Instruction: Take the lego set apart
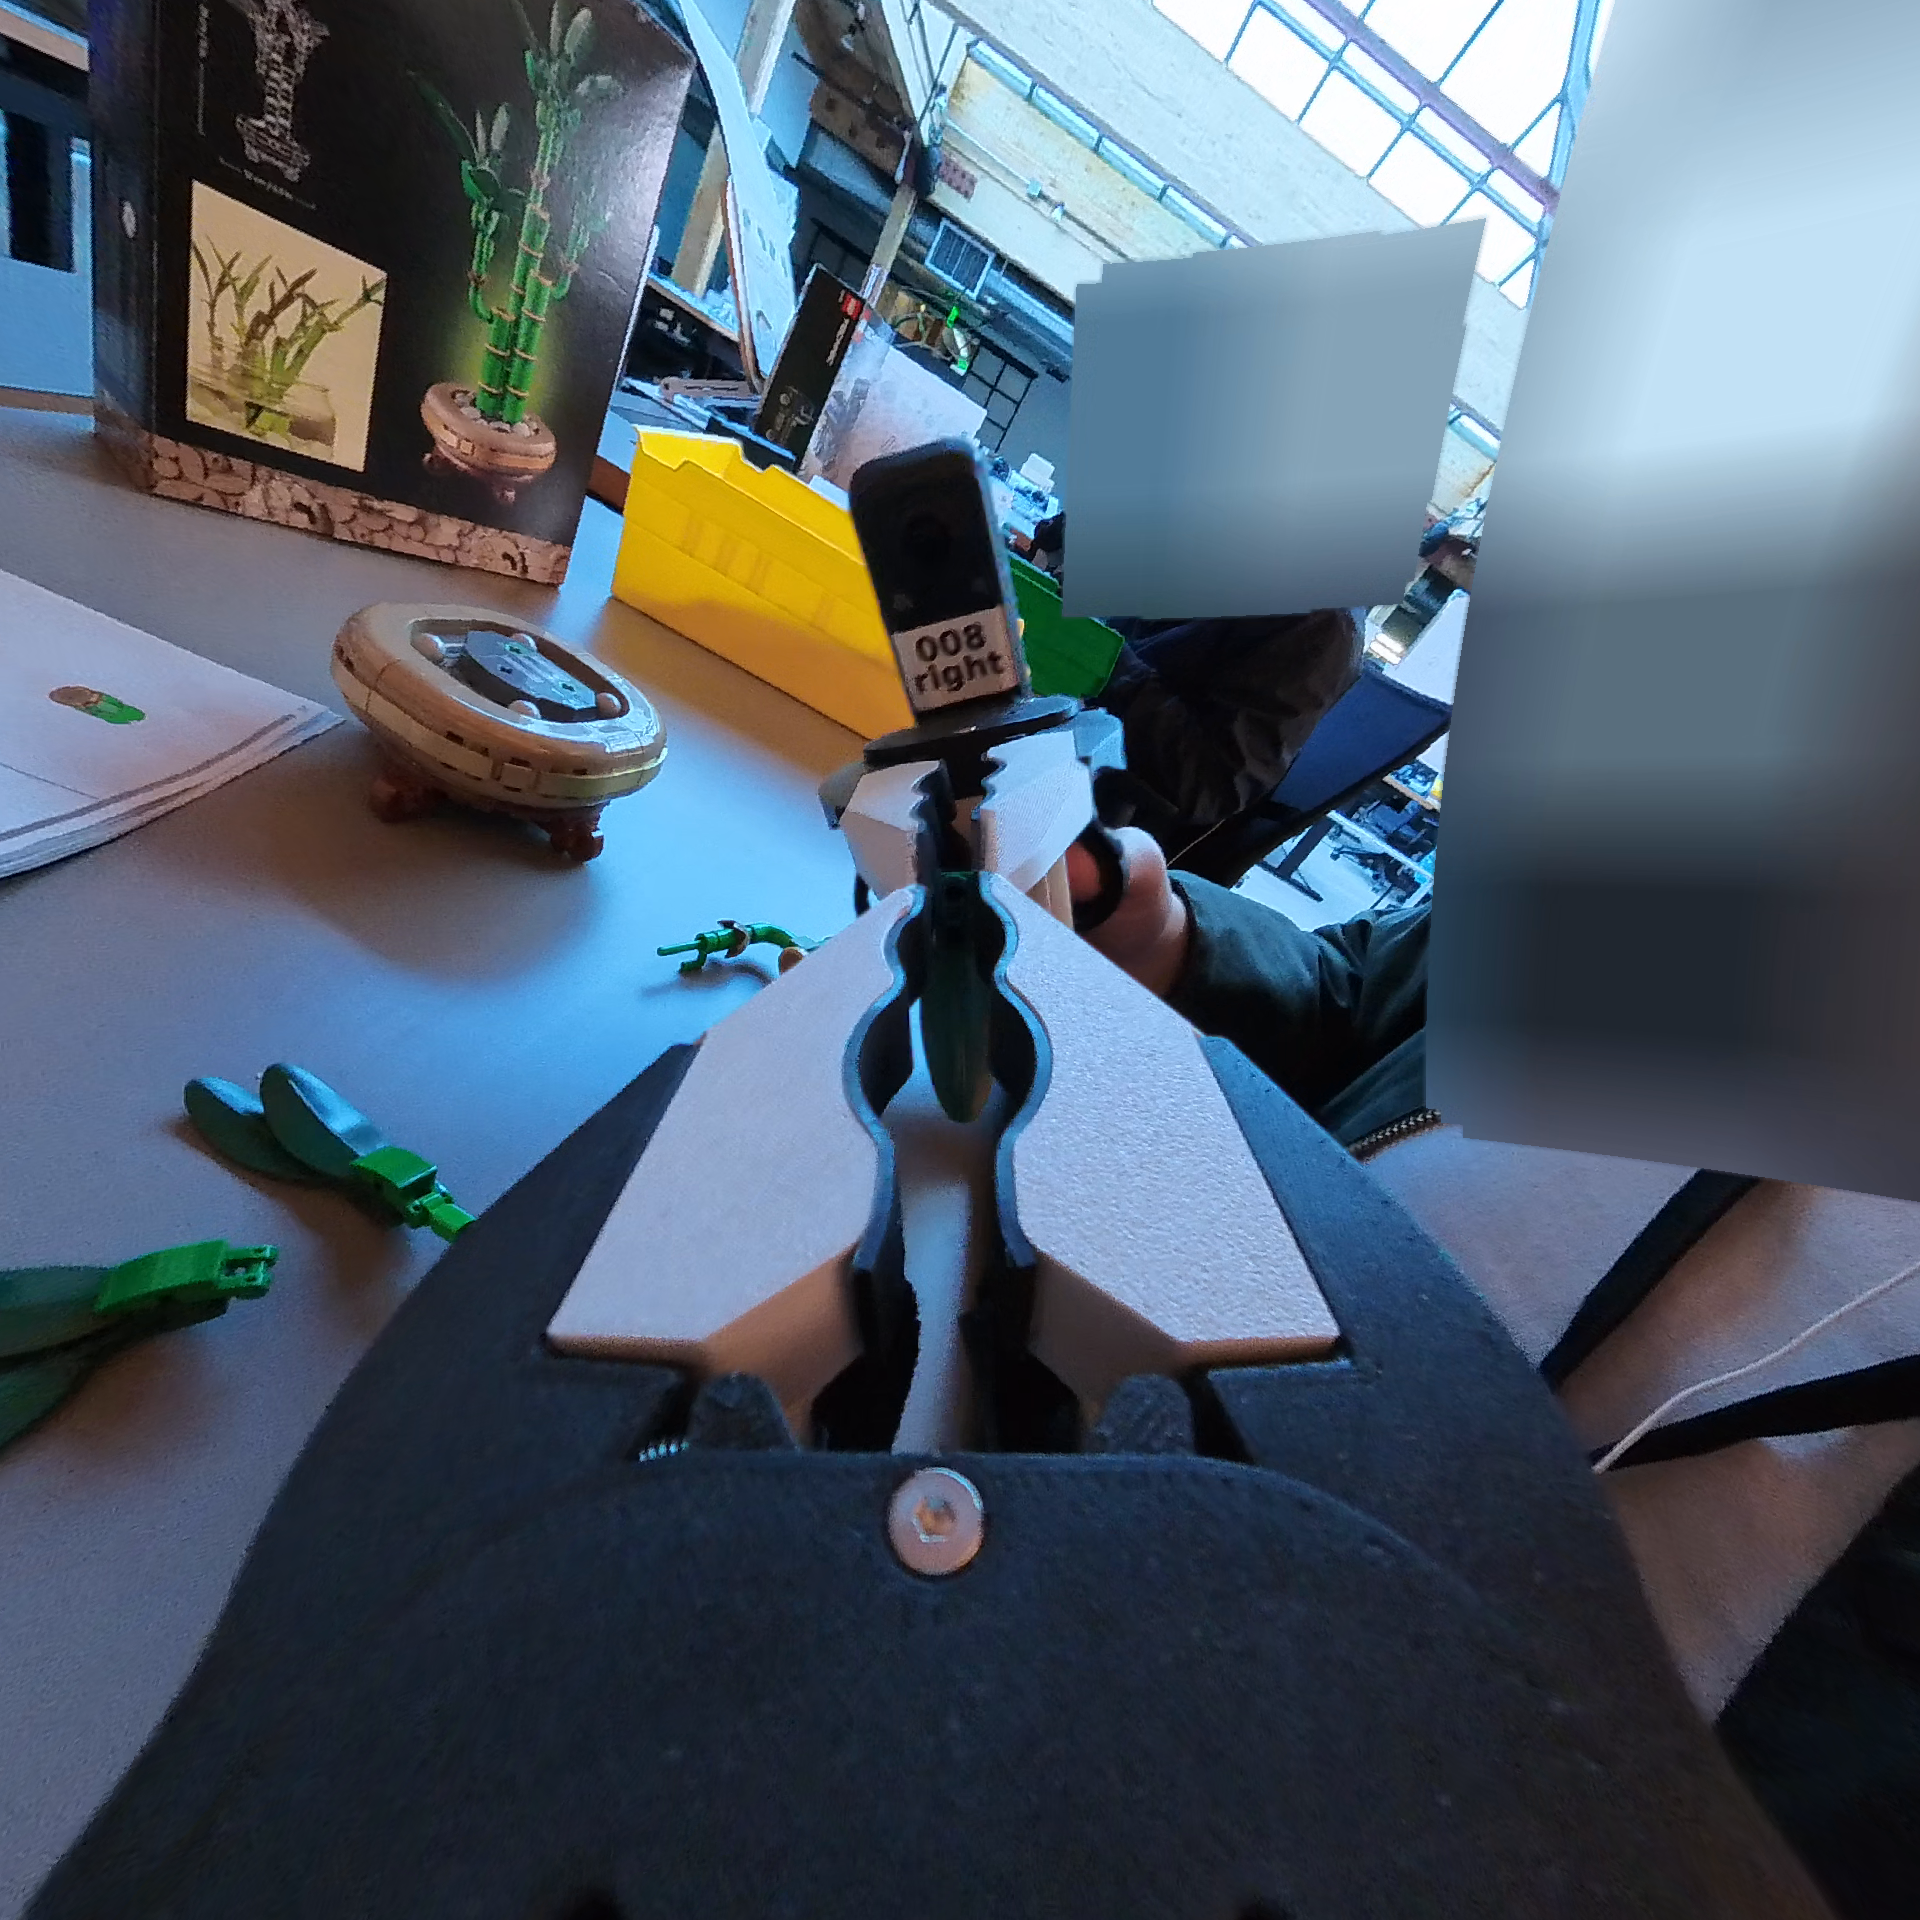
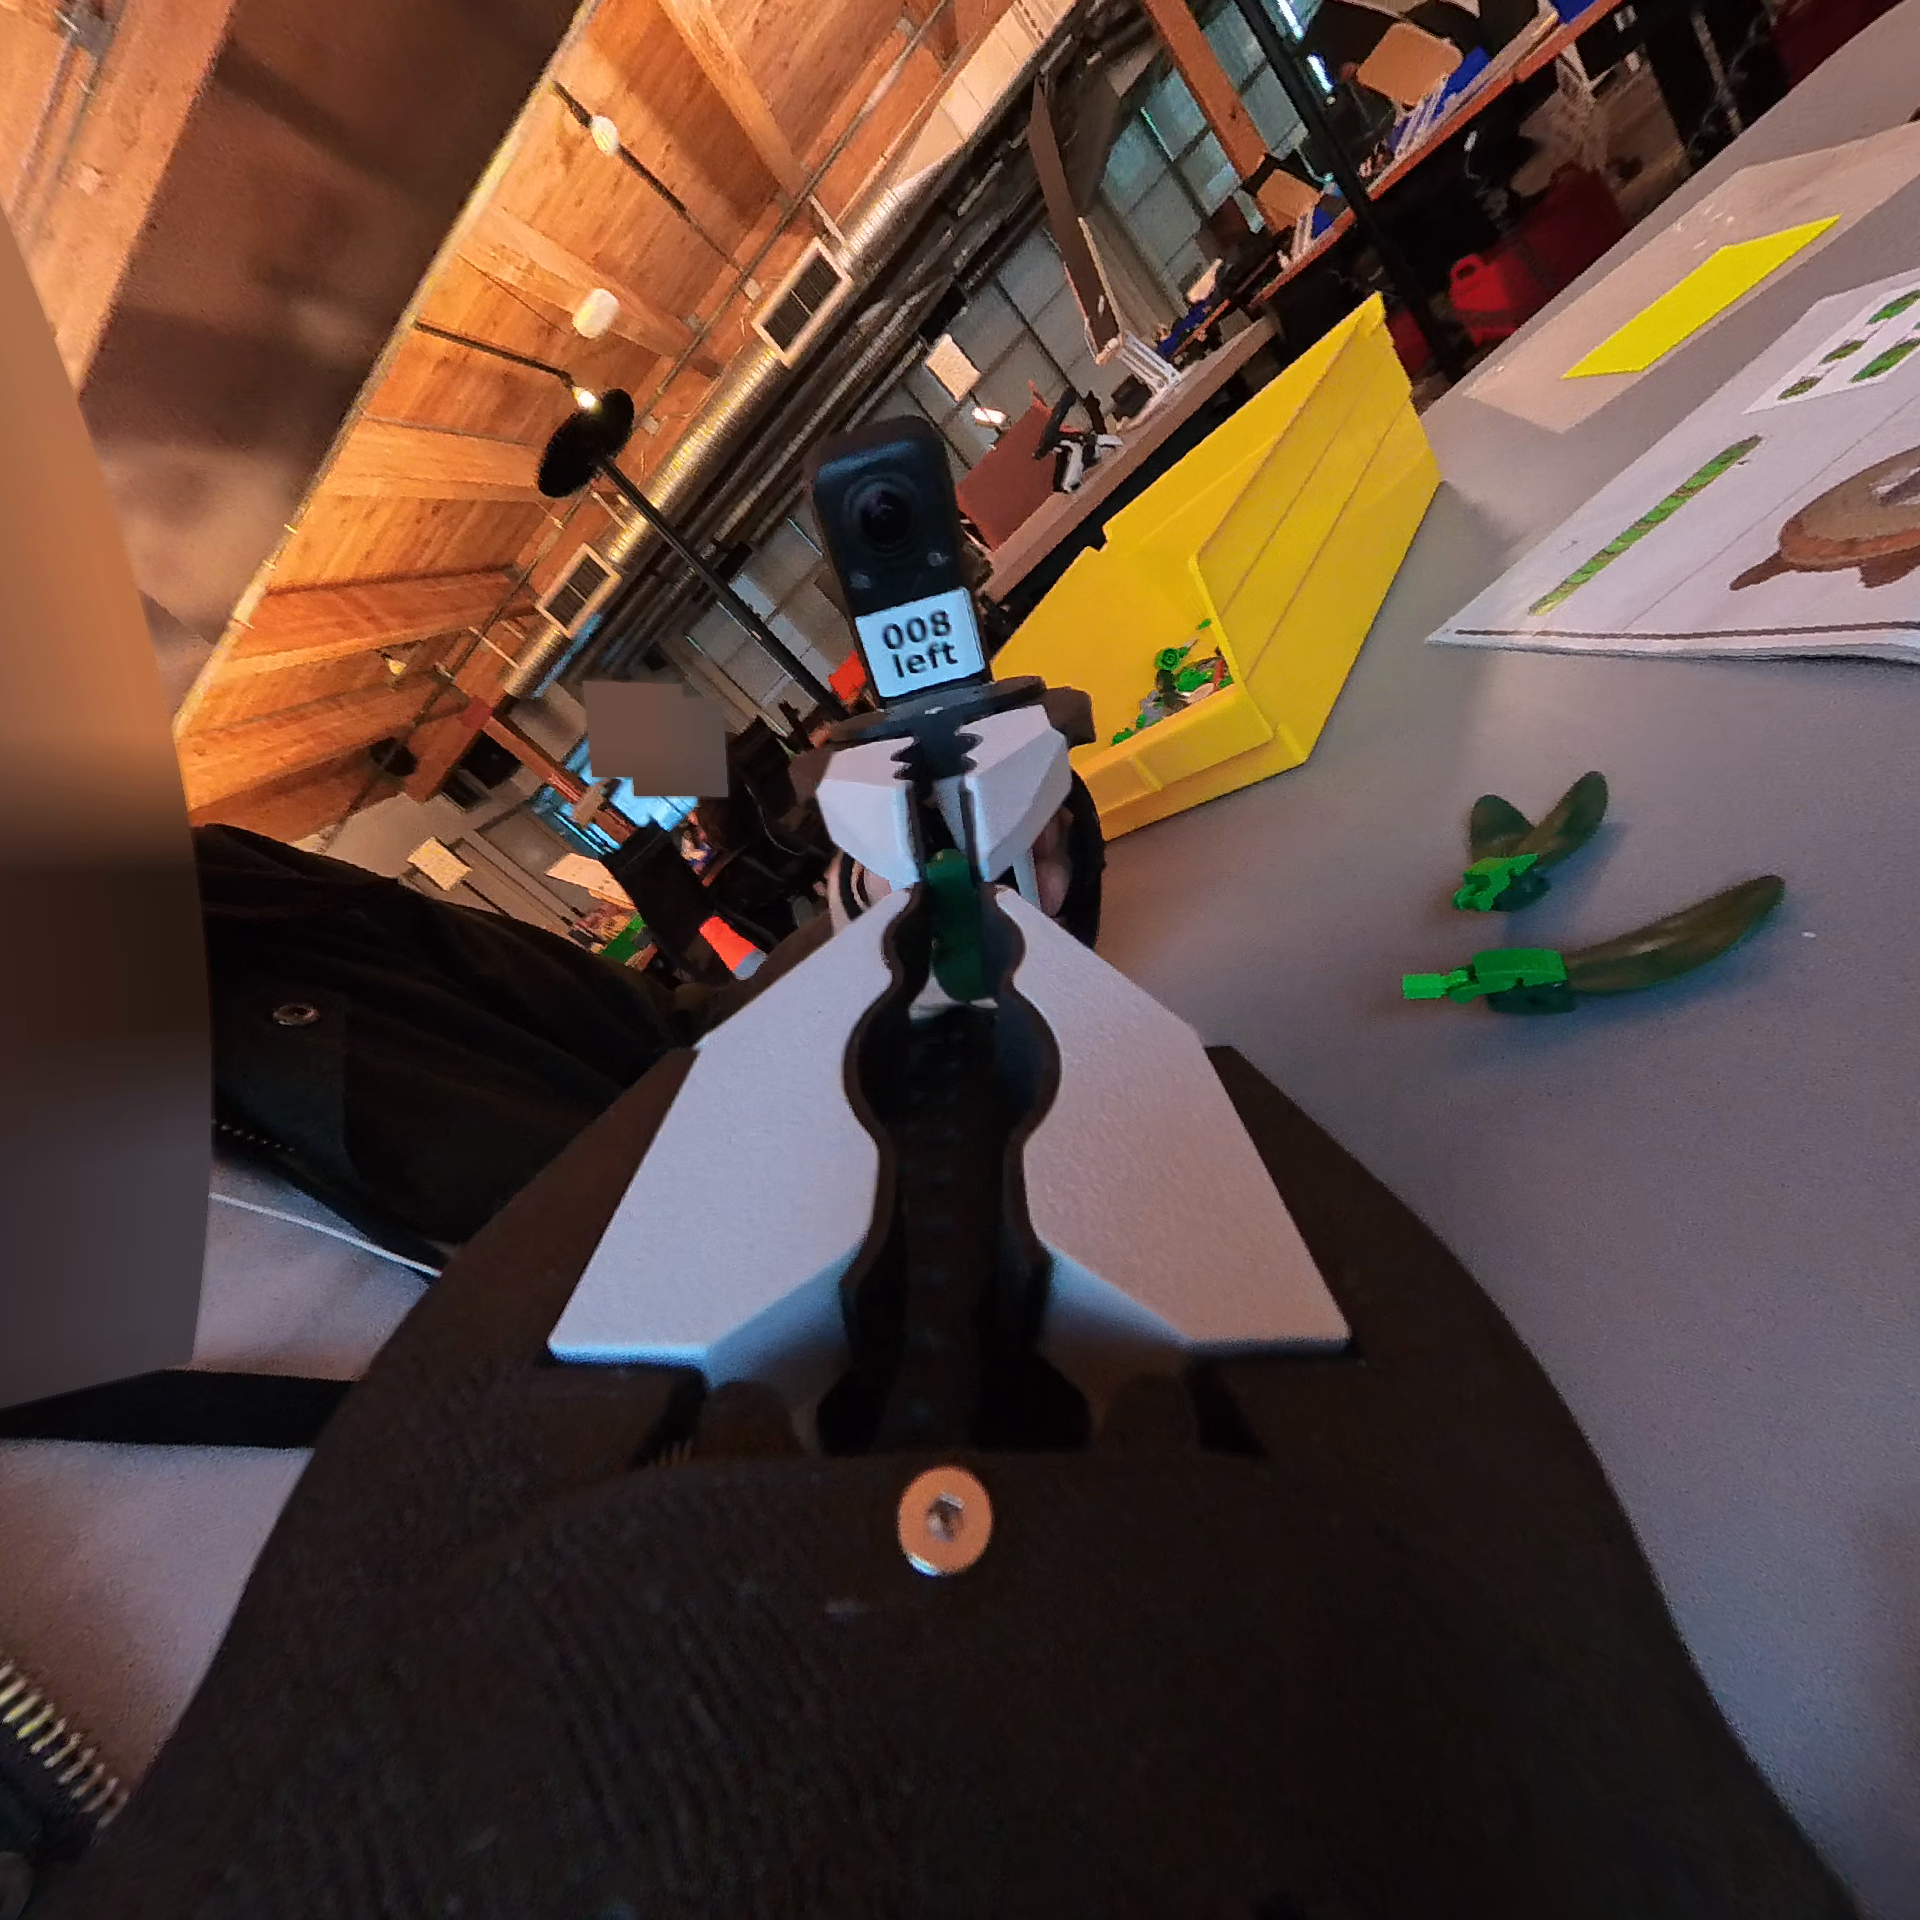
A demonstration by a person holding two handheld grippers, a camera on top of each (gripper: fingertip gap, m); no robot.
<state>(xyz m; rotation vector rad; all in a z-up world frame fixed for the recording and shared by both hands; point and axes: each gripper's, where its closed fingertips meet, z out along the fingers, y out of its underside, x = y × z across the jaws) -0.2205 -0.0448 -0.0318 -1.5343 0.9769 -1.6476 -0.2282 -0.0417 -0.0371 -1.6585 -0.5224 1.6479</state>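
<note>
L gripper [image 1: 951,914] & R gripper [image 2: 951,914] both clamp green leaf piece [image 1: 958,1023] — over grey table [image 1: 364,977], workshop bkgd.

Green leaf piece [image 1: 957,1023] held midair btwn both claws; loose leaf clusters [image 1: 322,1143] lie on table.

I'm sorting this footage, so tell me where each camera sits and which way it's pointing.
Left wrist view: sits on the left gripper, looking along its fingers across the grey table at the right gripper, the tan Lego pot base and a hand.
Right wrist view: sits on the right gripper, facing the left gripper under a wooden ceiling.
Shared: the green leaf piece both grippers pinch, the yellow bin and loose leaf pieces.
</note>
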